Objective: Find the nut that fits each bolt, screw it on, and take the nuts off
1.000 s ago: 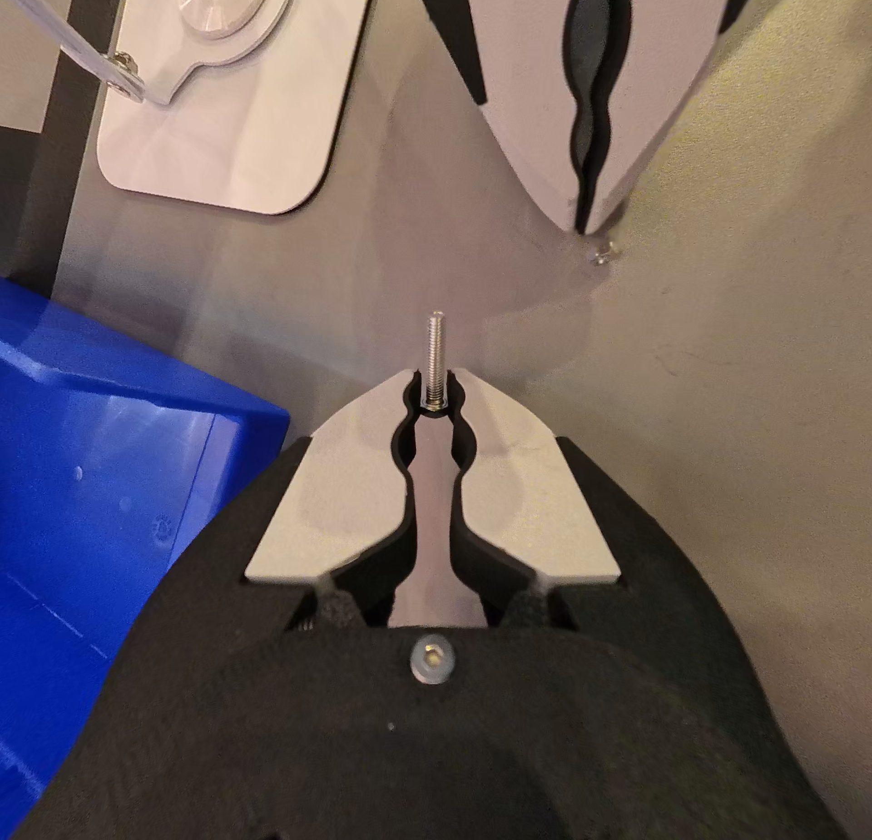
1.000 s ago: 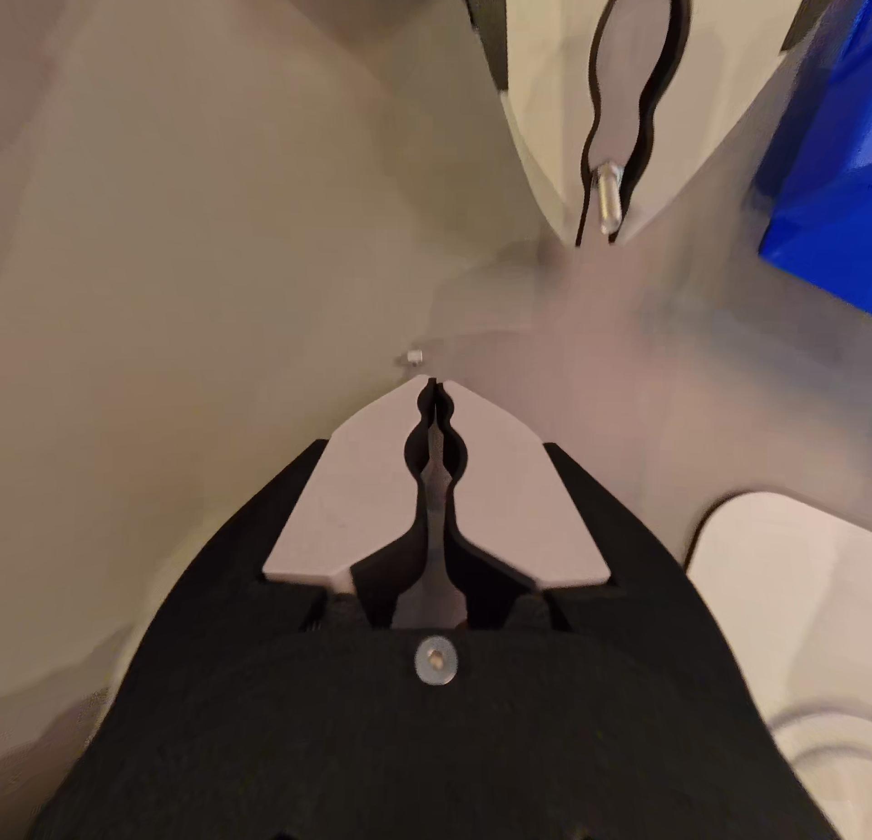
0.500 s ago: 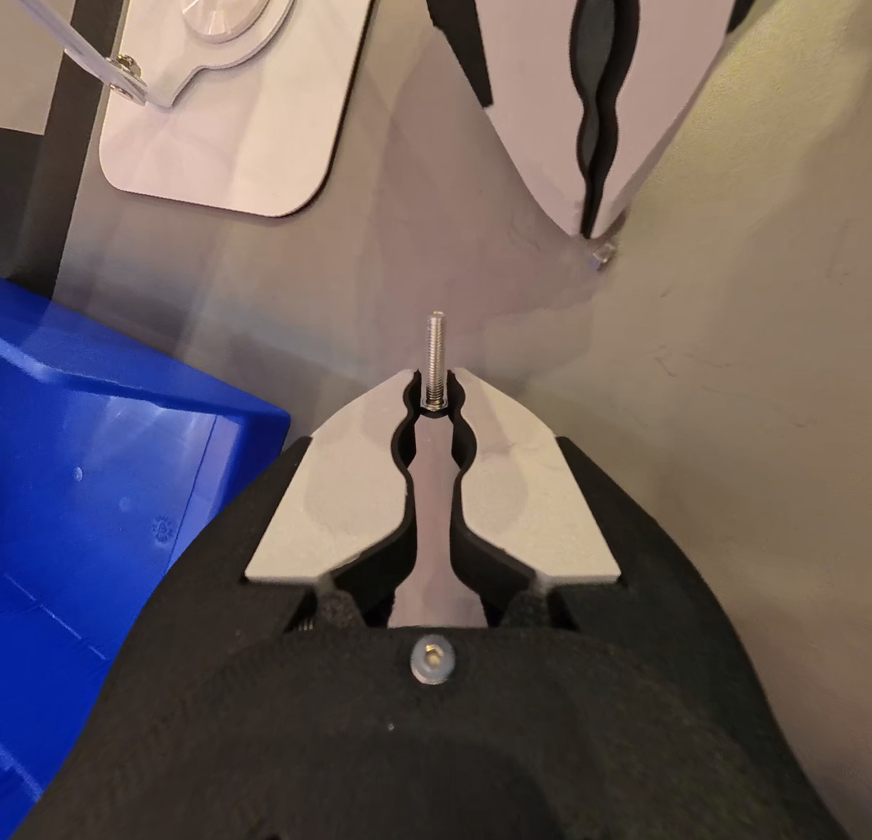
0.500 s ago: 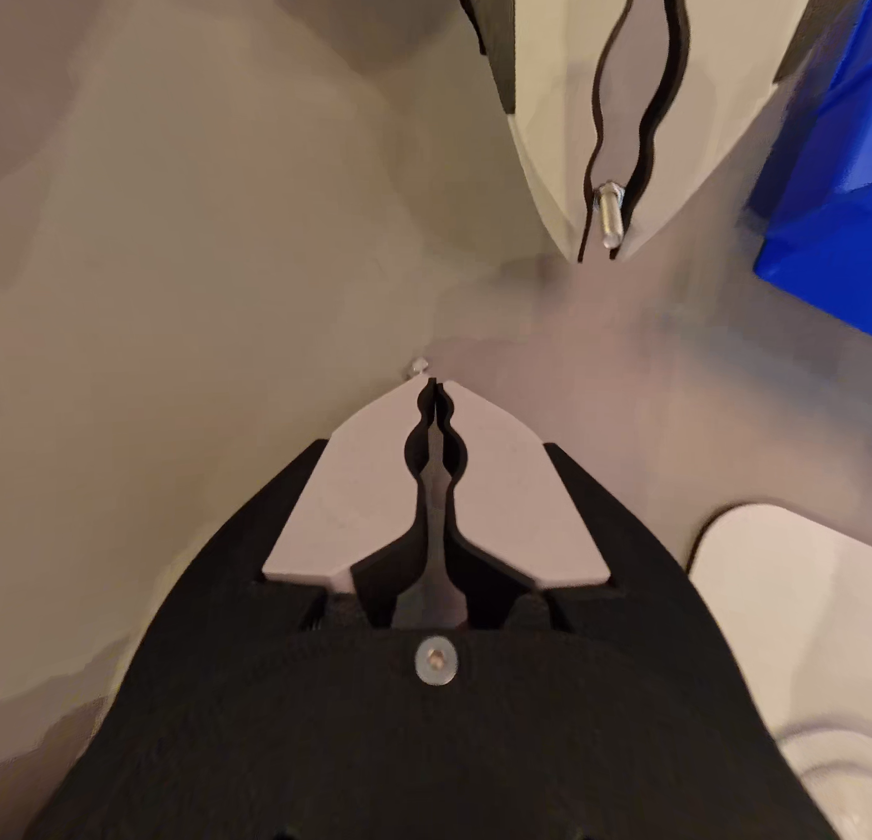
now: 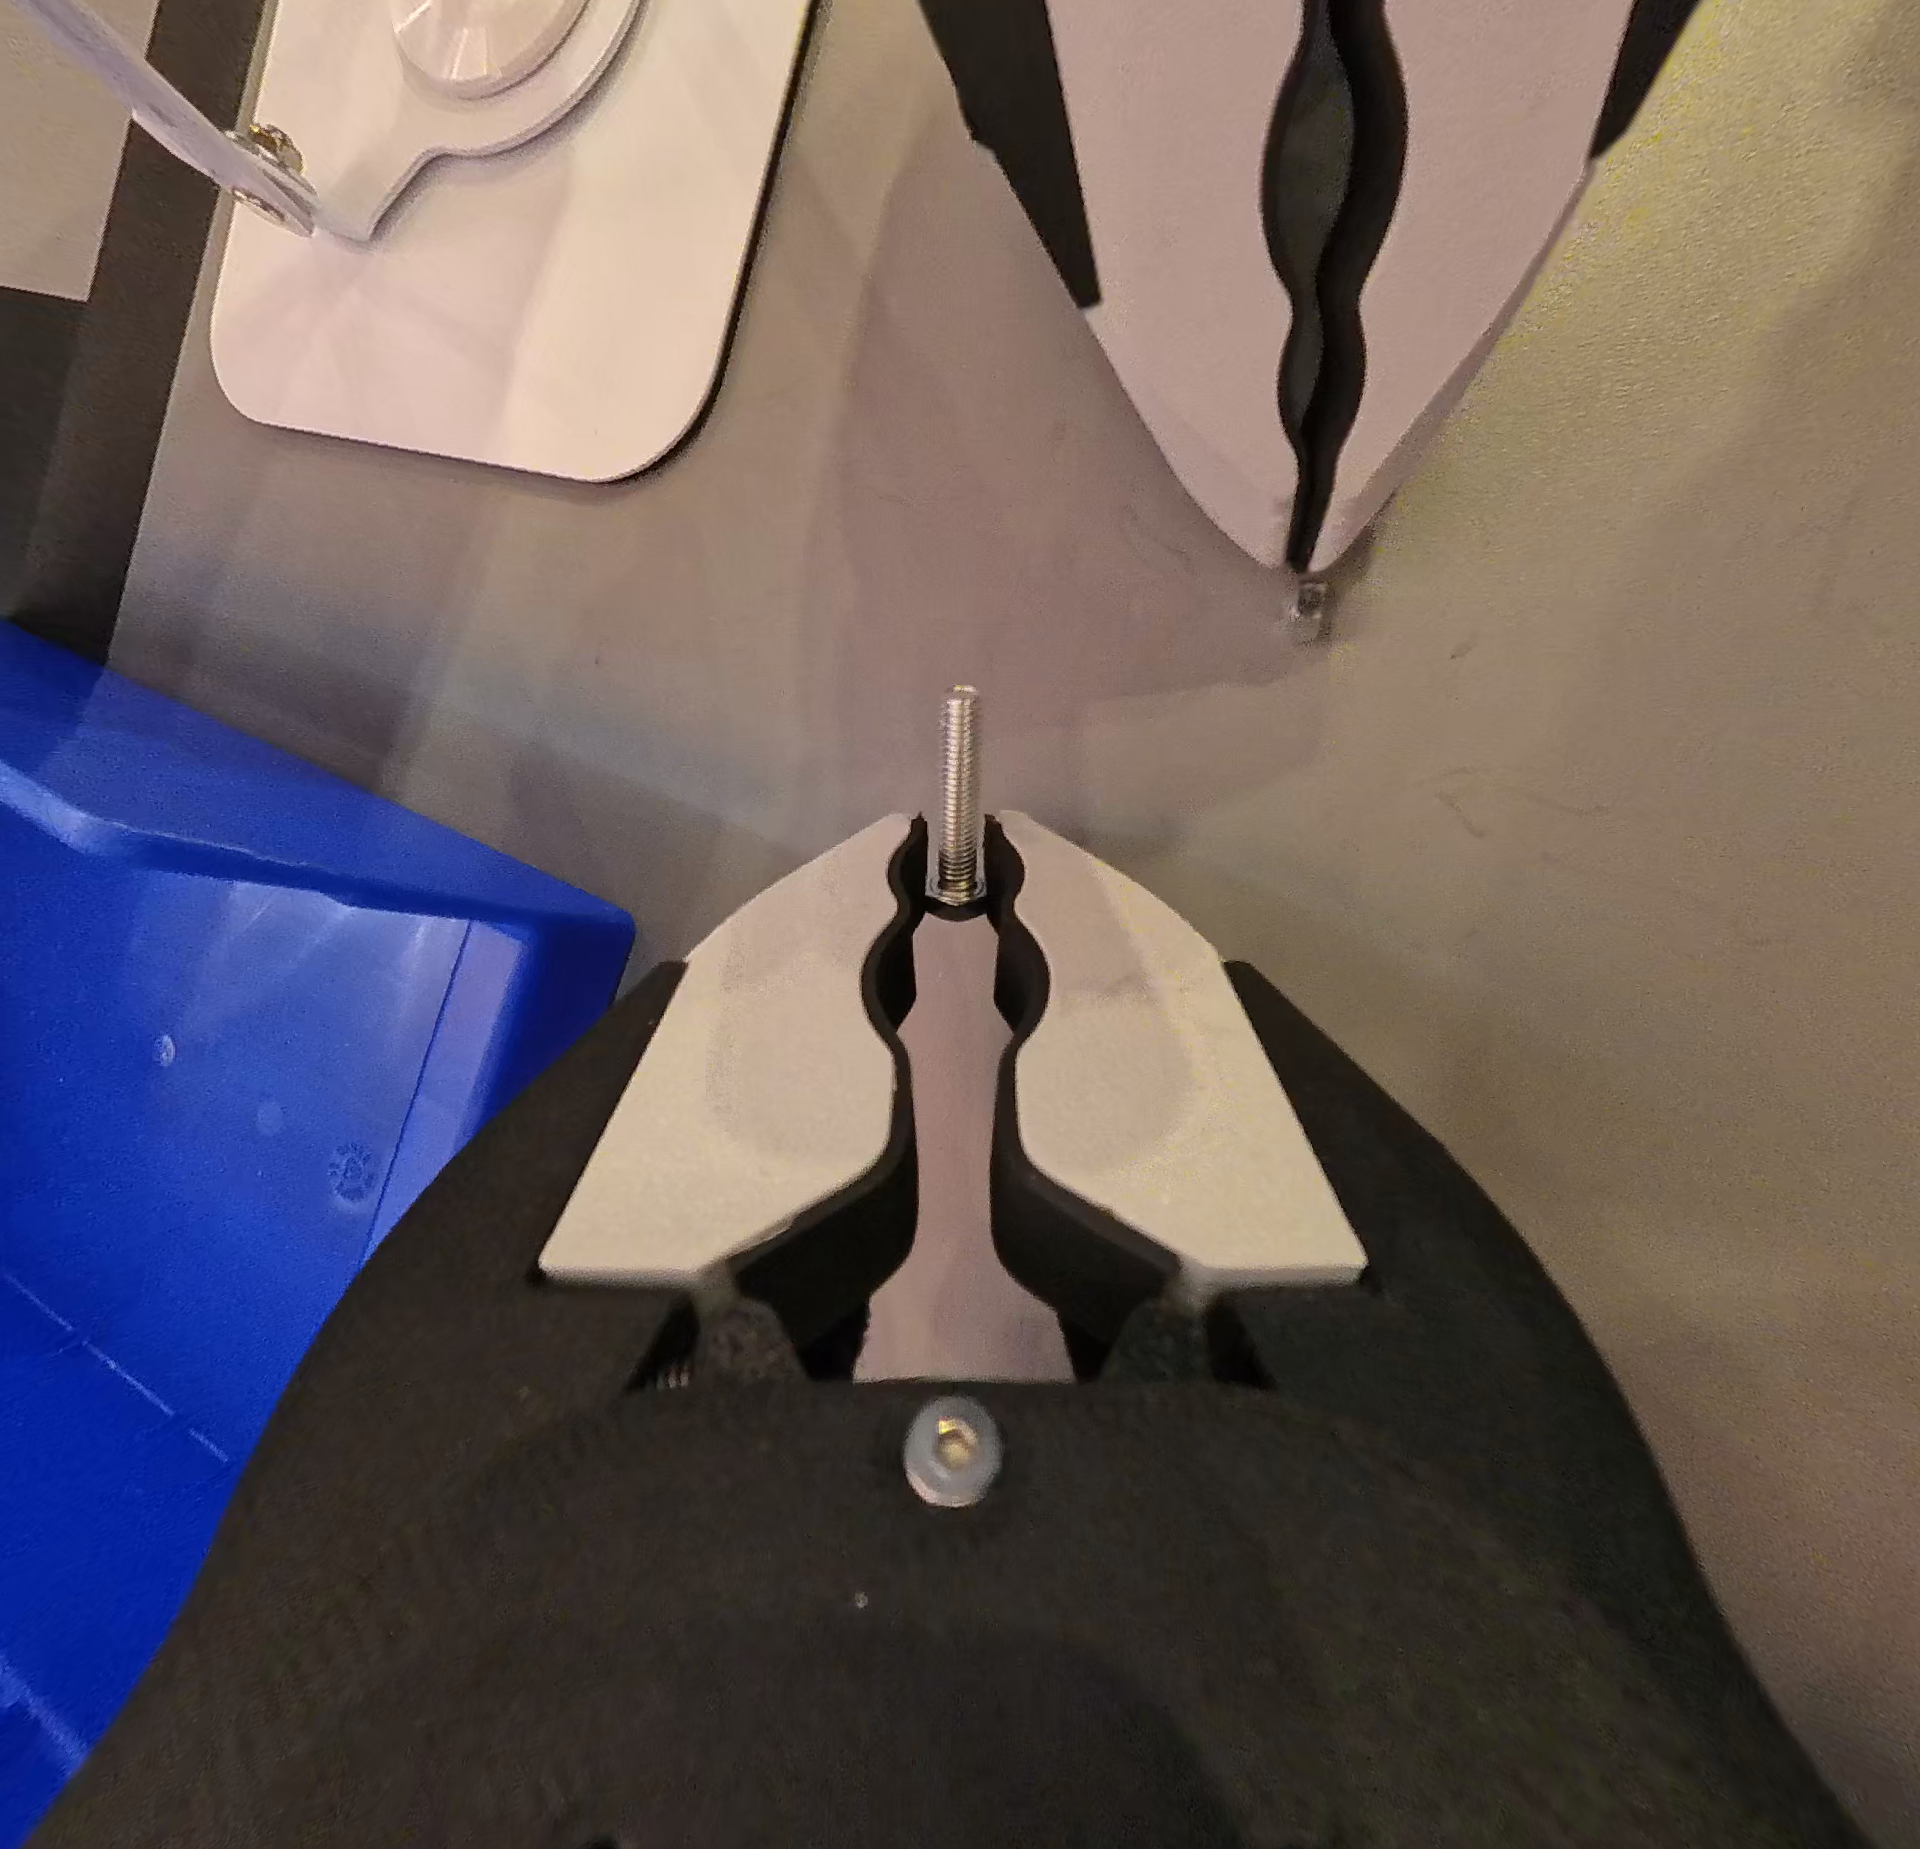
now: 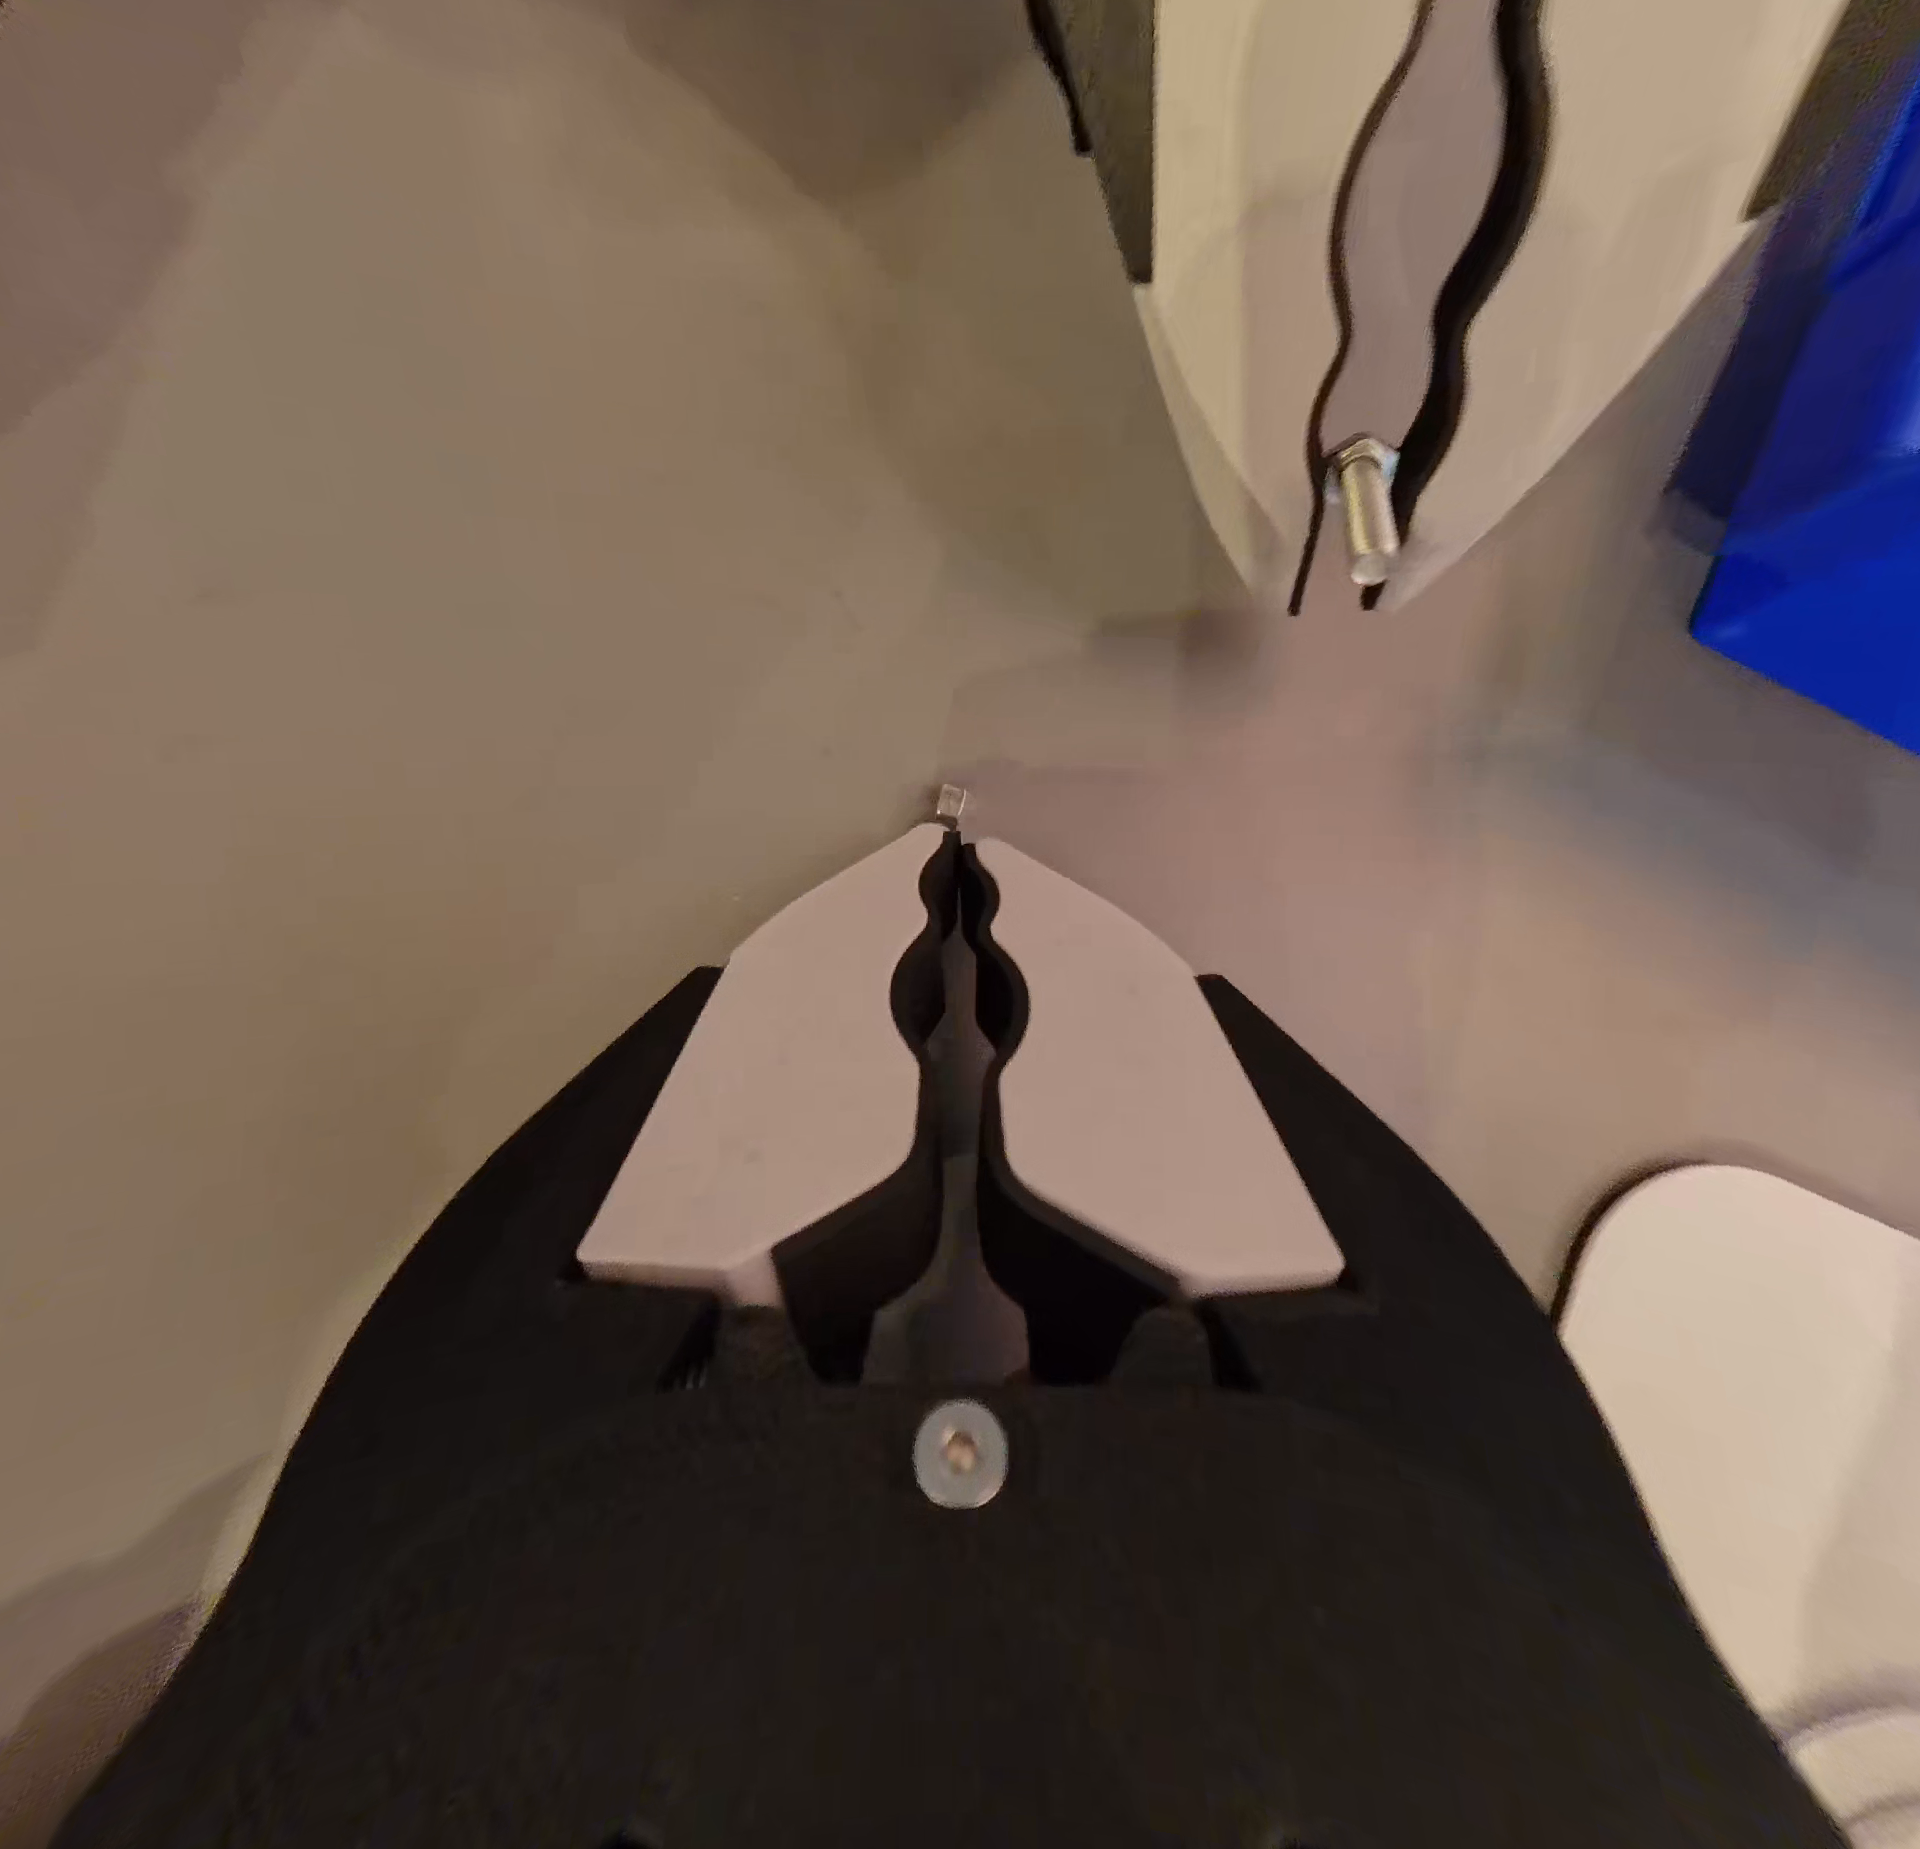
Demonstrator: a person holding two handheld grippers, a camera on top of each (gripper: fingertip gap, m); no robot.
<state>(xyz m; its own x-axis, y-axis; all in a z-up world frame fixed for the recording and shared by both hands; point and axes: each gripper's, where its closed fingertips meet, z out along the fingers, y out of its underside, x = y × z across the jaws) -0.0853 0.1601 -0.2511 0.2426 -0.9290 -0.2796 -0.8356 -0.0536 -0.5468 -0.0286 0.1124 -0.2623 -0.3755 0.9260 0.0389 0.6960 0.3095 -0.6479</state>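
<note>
On the tabletop [image 5: 1558,968] the largest thing we see is a blue bin [image 5: 229,1072], sitting at the left edge of the left wrist view and showing again at the right edge of the right wrist view. Beyond it lies a white plate [image 5: 499,272] with rounded corners, flat on the surface, carrying a clear round disc and a clear strip fixed with a small screw; we cannot tell what it is for.

Our left hand-held gripper [image 5: 958,843] is clamped on a silver bolt [image 5: 958,791]. Its head sits in the notch just behind the fingertips, the pads press on it from both sides, and the threaded shank sticks straight out past the tips. The right wrist view shows the same bolt from the other side, caught between those fingers with its end pointing down towards the tabletop.

Our right hand-held gripper [image 6: 956,849] has its fingertips together, with nothing between them that we can see. Just beyond its tips a small silver nut [image 6: 952,802] lies on the tabletop, near its middle, well apart from the bin and the plate. Whether the tips touch the nut we cannot tell.
</note>
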